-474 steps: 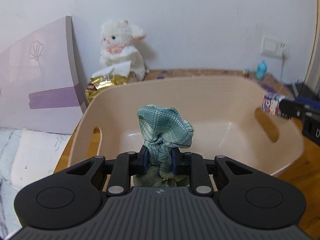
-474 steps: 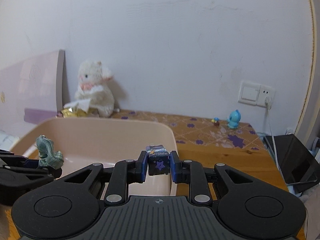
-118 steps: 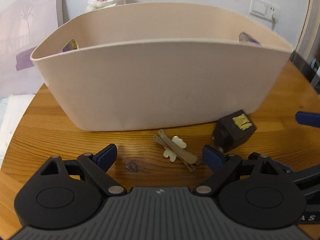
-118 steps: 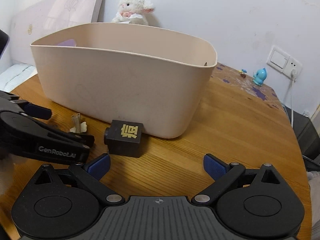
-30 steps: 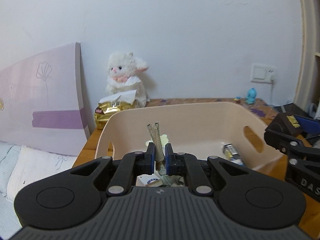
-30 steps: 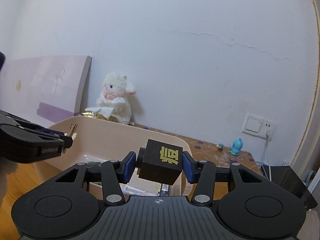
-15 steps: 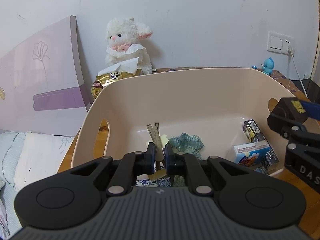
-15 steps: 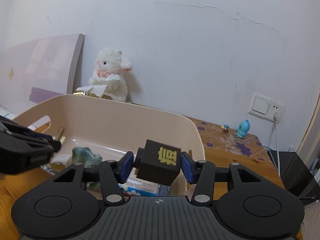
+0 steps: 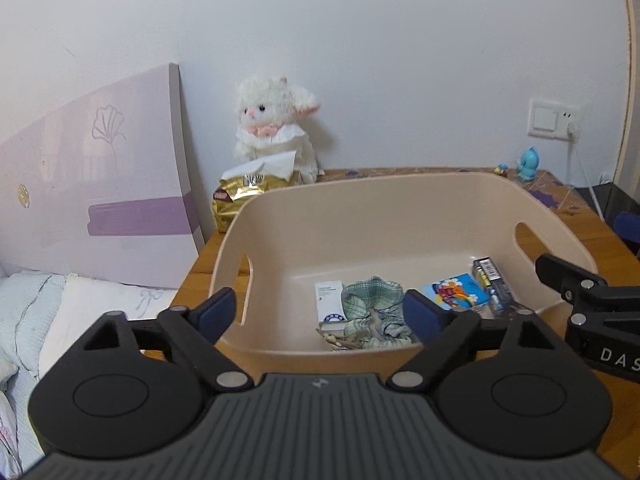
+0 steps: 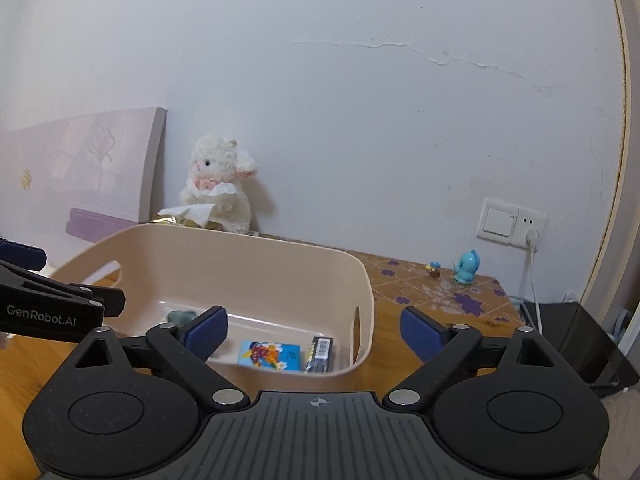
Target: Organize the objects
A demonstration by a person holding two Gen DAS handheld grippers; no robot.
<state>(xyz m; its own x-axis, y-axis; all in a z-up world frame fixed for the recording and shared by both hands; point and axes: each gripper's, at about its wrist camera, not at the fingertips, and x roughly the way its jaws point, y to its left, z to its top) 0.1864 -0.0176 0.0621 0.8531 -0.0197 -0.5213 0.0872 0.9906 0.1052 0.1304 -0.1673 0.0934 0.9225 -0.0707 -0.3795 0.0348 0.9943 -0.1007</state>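
Pink bin [image 9: 420, 188] keeps the cloth [image 9: 370, 300] and boxes together, and your left gripper [image 9: 322, 312] and right gripper [image 10: 314, 330] hold their fingers wide apart, gripping nothing, just in front of it.

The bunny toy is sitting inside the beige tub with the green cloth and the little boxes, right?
Not quite. The bunny toy sits outside the beige tub, behind it against the wall. The green cloth and the little boxes are inside. The left wrist view shows this.
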